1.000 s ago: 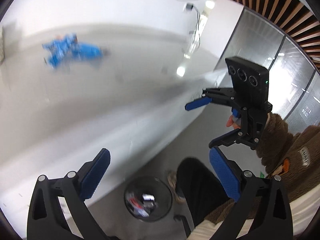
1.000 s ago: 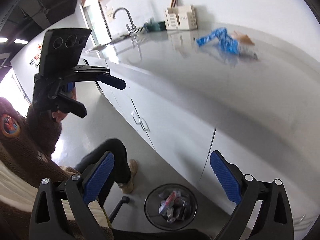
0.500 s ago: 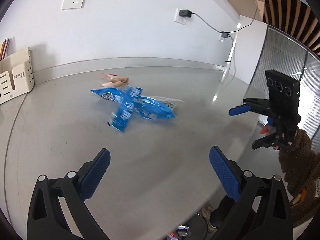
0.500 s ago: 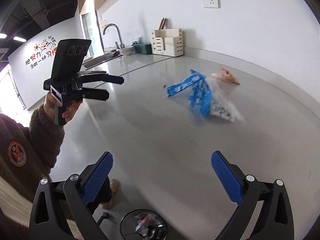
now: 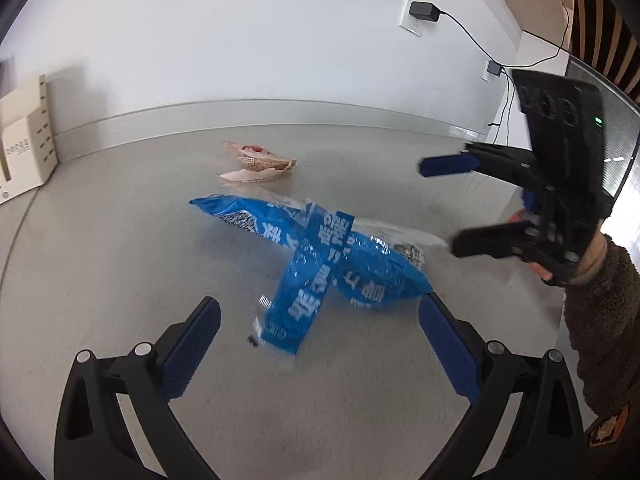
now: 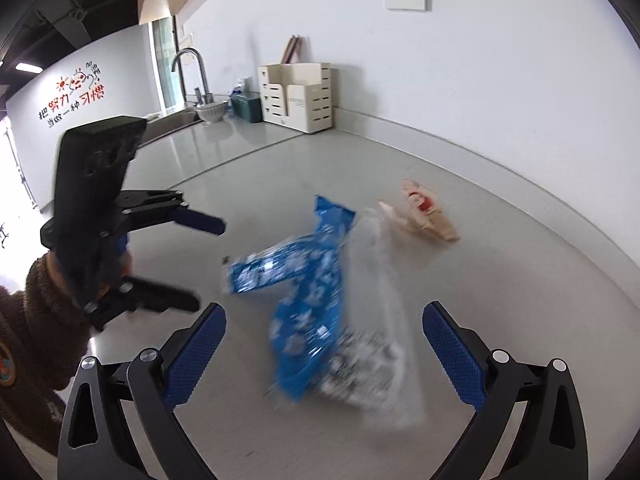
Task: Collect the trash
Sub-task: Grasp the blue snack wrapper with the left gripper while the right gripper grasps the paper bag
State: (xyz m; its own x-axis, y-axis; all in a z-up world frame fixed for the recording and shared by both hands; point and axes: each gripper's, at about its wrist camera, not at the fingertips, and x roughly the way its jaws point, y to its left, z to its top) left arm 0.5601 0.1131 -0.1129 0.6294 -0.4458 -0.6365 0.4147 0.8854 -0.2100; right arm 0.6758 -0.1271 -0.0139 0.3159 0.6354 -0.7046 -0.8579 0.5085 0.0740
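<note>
Two blue snack wrappers (image 5: 320,264) lie crossed on the grey counter (image 5: 120,260), over a clear plastic bag (image 6: 380,300). A tan torn wrapper (image 5: 256,166) lies behind them near the wall. My left gripper (image 5: 320,344) is open just in front of the blue wrappers, its fingers empty. My right gripper (image 6: 324,352) is open too, straddling the near end of the blue wrappers (image 6: 304,288) and the clear bag. Each gripper shows in the other's view: the right gripper (image 5: 456,204) at the right, the left gripper (image 6: 200,260) at the left.
A cream desk organiser (image 6: 298,94) stands against the wall at the back, also visible as the organiser (image 5: 24,144) at the left edge. A sink with a tap (image 6: 192,76) lies farther along. A charger and cable (image 5: 424,10) hang from a wall socket. A brown fleece sleeve (image 5: 600,312) holds the right gripper.
Both grippers have risen from beside the floor bin to the counter and closed in on the blue wrappers. The bin has dropped out of view. Both stay open.
</note>
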